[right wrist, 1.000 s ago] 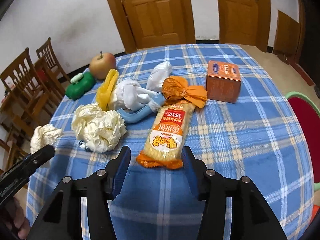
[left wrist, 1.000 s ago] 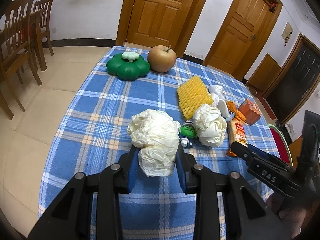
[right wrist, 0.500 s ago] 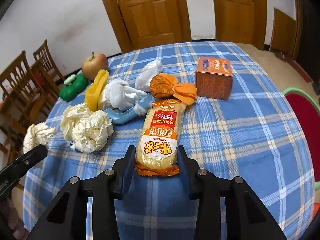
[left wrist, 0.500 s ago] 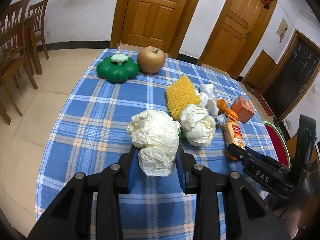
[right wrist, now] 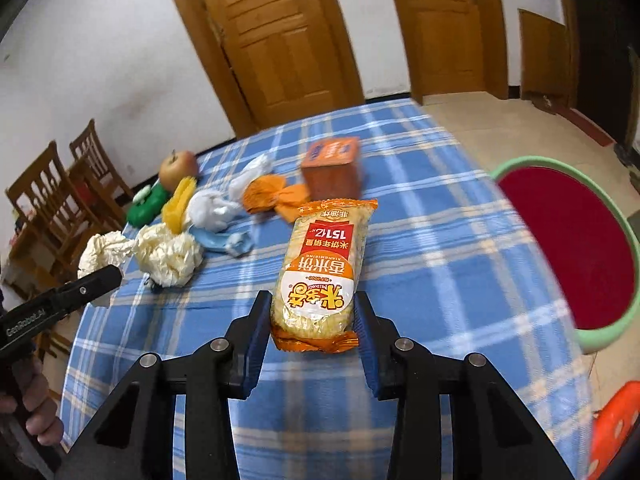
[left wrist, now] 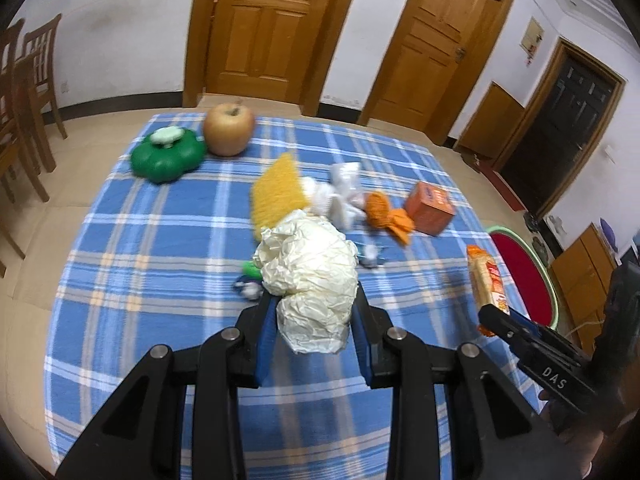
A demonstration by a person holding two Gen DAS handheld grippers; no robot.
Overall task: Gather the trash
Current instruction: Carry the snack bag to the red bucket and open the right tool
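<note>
My left gripper (left wrist: 314, 320) is shut on a crumpled ball of cream paper (left wrist: 310, 280) and holds it above the blue plaid table (left wrist: 160, 240). My right gripper (right wrist: 314, 320) is shut on an orange and yellow snack packet (right wrist: 324, 268), lifted off the table; the packet also shows in the left wrist view (left wrist: 486, 276). A second crumpled paper ball (right wrist: 168, 256) lies on the table. An orange wrapper (right wrist: 276, 198), white plastic scraps (right wrist: 212, 208) and an orange box (right wrist: 332, 168) lie beyond it.
A red basin with a green rim (right wrist: 568, 252) stands beside the table at the right. An apple (left wrist: 228, 128), a green pumpkin-shaped lid (left wrist: 168, 156) and a yellow sponge (left wrist: 278, 192) sit on the far part. Wooden chairs (right wrist: 52, 200) stand at the left.
My right gripper has shut on the snack packet and lifted it toward the right. My left gripper has carried its paper ball rightward over the table.
</note>
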